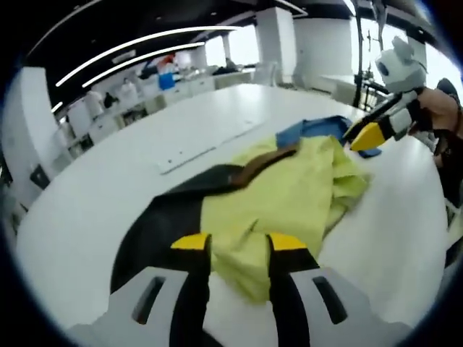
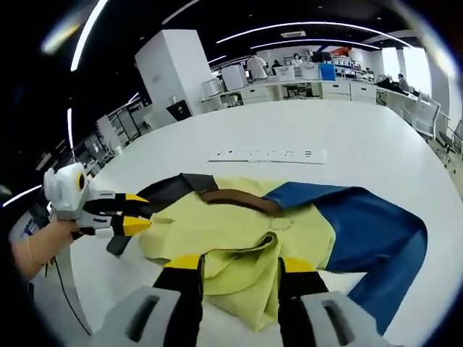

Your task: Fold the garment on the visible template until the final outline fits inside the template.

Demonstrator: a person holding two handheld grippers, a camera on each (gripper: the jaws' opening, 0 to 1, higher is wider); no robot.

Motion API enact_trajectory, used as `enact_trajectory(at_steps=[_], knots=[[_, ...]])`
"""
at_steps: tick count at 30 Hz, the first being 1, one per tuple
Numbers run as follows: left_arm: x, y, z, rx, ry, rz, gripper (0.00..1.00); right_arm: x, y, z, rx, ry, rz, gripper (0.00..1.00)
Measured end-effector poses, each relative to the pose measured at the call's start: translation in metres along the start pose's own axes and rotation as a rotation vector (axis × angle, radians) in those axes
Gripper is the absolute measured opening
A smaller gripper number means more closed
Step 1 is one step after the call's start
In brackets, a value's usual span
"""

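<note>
Yellow cloth of the garment (image 1: 289,195) lies bunched between the left gripper (image 1: 239,243)'s spread jaws; whether they pinch it I cannot tell. Left of this yellow body a black sleeve (image 1: 159,217) trails over the white table (image 1: 108,173); beyond it a brown collar (image 1: 264,160), then a blue sleeve (image 2: 369,217) still spread out. No template outline is discernible, so folding looks barely begun, in my judgement. At the garment's opposite edge the right gripper (image 2: 239,264) likewise straddles a crumpled yellow fold, jaws apart, grip unclear.
</note>
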State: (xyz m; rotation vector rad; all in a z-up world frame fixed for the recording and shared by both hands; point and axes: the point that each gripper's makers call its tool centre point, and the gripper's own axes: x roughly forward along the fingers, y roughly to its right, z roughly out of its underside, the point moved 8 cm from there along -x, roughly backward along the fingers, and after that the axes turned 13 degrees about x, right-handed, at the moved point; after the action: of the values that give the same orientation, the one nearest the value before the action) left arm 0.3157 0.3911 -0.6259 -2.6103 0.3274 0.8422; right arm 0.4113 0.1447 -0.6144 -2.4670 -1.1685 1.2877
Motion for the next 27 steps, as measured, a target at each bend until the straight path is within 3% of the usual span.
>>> enact_trajectory(at_steps=[10, 19, 27], knots=[[-0.012, 0.018, 0.013, -0.044, -0.032, -0.001, 0.29, -0.006, -0.022, 0.025, 0.040, -0.047, 0.000, 0.38], [-0.015, 0.025, 0.021, -0.108, -0.051, -0.023, 0.27, -0.002, -0.027, 0.038, 0.116, -0.066, 0.014, 0.37], [-0.015, 0.035, 0.030, -0.172, -0.090, -0.036, 0.18, 0.006, -0.030, 0.039, 0.197, -0.058, 0.016, 0.27]])
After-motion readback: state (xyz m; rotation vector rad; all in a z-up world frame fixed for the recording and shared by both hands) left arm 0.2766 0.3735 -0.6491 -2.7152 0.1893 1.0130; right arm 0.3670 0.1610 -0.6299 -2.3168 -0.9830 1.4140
